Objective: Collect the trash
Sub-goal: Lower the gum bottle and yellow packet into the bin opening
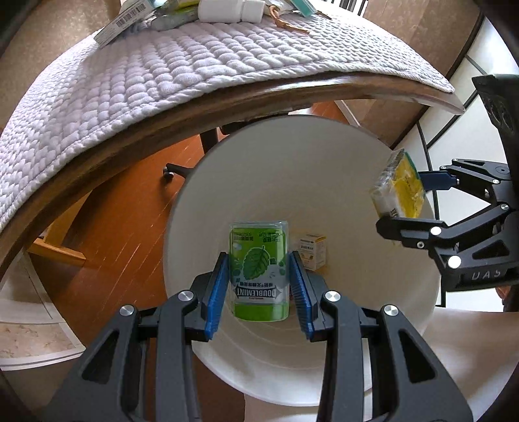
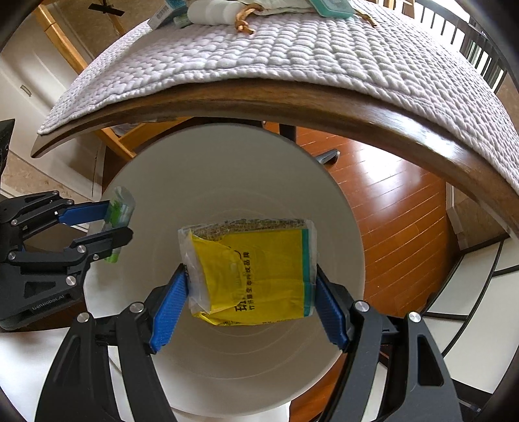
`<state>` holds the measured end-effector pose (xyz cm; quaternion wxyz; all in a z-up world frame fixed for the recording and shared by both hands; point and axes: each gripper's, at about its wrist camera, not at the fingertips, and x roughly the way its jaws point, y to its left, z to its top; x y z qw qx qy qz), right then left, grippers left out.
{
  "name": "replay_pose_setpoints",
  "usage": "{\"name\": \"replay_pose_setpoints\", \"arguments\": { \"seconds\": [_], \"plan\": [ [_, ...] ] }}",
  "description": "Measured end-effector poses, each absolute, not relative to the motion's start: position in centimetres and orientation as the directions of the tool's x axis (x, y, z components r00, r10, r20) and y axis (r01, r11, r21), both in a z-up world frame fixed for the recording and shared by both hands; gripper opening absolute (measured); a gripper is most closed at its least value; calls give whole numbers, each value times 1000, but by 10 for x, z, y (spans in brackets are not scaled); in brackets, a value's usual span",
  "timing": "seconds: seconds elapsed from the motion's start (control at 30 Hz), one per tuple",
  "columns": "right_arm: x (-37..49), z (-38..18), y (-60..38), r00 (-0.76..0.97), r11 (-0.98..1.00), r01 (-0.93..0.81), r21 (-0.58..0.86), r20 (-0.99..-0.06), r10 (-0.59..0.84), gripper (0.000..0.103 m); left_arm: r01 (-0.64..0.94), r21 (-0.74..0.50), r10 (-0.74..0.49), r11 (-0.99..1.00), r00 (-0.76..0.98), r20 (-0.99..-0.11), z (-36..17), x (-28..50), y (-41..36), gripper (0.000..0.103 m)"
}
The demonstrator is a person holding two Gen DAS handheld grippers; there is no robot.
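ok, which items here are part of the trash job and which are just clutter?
In play:
- Doublemint gum container, gripped in left tool
- yellow tissue pack, gripped in right tool
- white bin
- small box lying in the bin

Lying about:
- white bottle on the quilted mat
- barcoded pack

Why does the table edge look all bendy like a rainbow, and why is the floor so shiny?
Left wrist view: the fisheye lens bows the straight table edge into an arch, and the corners go dark. Right wrist view: the same bend, and window light glares in pale streaks off the wooden floor; the yellow packet stays sharp, though the far green gum container looks soft.
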<state>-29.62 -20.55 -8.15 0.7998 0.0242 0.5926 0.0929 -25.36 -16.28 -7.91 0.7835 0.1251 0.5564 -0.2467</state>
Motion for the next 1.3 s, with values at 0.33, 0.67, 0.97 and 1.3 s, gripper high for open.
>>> {"name": "replay_pose_setpoints", "arguments": {
  "seconds": [0.33,0.67,0.97,1.3],
  "plan": [
    [-293,-79,-213,289,983,-106,147,-942,172,72,522,-69,-242,850,270,-932,-79,-253,-165,40],
    [-294,-80,-212,280,981,-117,152,-943,179,72,532,-65,-239,844,266,-934,-80,-256,-171,40],
    [-291,-82,-215,269,981,-117,152,-946,179,72,540,-68,-245,839,264,-933,-81,-255,-173,40],
    [-292,-82,-217,263,981,-118,152,-948,179,72,540,-68,-245,839,264,-933,-81,-253,-171,40]
  ]
}}
